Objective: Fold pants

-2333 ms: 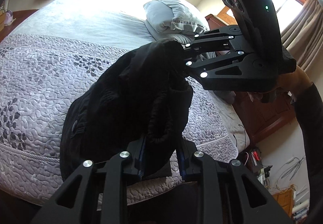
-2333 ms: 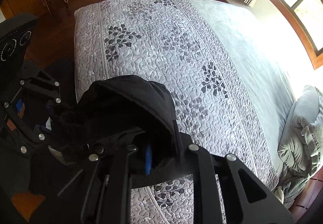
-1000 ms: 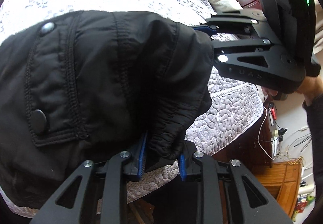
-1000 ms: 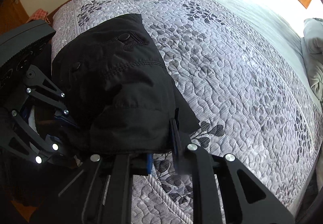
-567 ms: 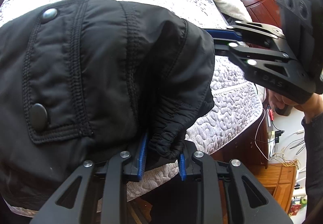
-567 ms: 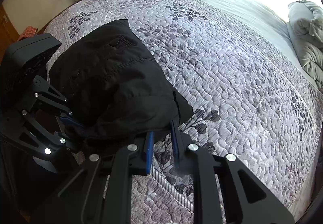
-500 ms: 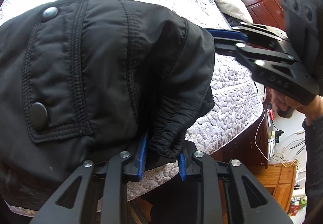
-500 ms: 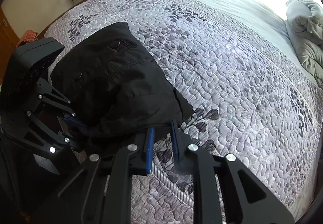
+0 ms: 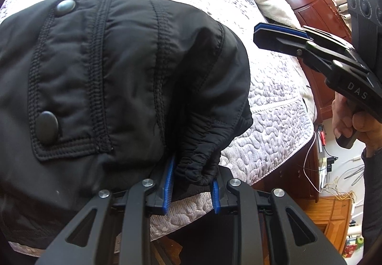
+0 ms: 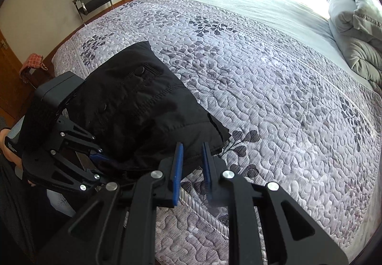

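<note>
Now the left gripper (image 9: 192, 184) is pinching the folded black padded pants' (image 9: 114, 88) bunched near edge; the right gripper (image 10: 193, 164), jaws narrowly parted and empty, is hanging beside them, so dragging could be undoing the fold.

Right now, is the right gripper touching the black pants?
Apart. The left wrist view shows the right gripper clear of the black pants, with bedspread visible between.

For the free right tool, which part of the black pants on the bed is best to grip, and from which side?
Probably the loose corner of the black pants, from the bed's near edge. It juts out flat on the quilt, right ahead of the right tool, whose jaws hold nothing; the left tool grips the gathered hem.
</note>
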{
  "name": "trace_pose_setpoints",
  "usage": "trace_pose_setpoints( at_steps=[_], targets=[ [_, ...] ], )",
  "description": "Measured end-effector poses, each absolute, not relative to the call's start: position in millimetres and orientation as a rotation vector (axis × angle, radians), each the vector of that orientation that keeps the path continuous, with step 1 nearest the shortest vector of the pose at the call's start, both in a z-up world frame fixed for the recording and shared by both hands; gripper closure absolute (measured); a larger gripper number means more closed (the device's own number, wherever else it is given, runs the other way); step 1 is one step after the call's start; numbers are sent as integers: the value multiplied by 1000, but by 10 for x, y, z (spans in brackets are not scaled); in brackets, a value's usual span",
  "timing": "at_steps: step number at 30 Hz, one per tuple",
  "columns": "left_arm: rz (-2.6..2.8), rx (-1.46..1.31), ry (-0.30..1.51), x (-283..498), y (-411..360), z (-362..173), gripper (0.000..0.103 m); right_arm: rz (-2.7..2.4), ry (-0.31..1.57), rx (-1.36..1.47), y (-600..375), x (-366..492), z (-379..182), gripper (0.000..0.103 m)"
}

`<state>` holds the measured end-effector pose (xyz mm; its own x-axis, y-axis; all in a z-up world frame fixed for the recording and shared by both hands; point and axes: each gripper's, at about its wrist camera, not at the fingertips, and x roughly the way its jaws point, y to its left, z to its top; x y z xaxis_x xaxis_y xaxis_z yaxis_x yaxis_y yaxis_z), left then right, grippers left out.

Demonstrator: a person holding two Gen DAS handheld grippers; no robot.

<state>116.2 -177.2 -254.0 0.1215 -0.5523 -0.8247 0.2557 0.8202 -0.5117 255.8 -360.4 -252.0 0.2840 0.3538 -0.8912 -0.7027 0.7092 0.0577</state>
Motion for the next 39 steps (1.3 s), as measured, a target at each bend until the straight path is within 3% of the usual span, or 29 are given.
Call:
trace_pose_setpoints(
  at_steps=[23, 27, 33, 39],
  targets=[
    [-486, -74, 1284, 1063, -2218, -2500, 76, 866, 1004, -82, -3580, 2689, -2900, 85],
    [-480, -50, 1282, 1025, -2345, -2490, 71, 867, 1018, -61, -3633, 2730, -3025, 86],
    [-501, -49, 1279, 982, -2519, -2460, 45, 855, 1030, -53, -3671, 2729, -3125, 88],
    [-528, -88, 1282, 907, -2504, -2306, 38, 785, 1064, -86, -3683, 2640, -3212, 88]
  ],
)
